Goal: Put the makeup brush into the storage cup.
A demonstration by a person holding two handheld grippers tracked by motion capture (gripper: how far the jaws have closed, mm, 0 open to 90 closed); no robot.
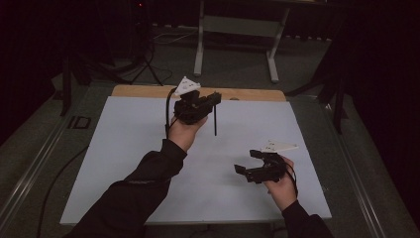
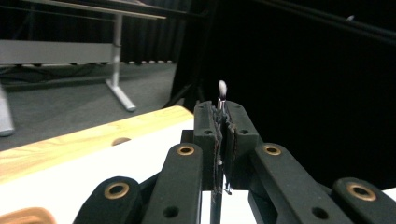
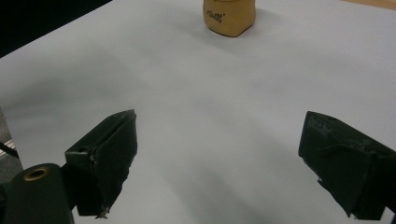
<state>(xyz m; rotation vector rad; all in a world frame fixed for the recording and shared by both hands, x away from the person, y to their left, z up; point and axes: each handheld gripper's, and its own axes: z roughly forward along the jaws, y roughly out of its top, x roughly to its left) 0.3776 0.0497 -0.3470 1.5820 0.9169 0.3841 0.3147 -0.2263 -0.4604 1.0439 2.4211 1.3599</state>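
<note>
Clamping thin black stick between left gripper fingers, hanging below

- My right gripper: jaws spread wide, one pad lower left, other lower right, nothing btwn them.
- White table surface under & ahead of jaws, bare btwn pads.
- Tan object w/ small dark print at top edge, standing on the surface, well apart from jaws; upper part cut off.
</note>
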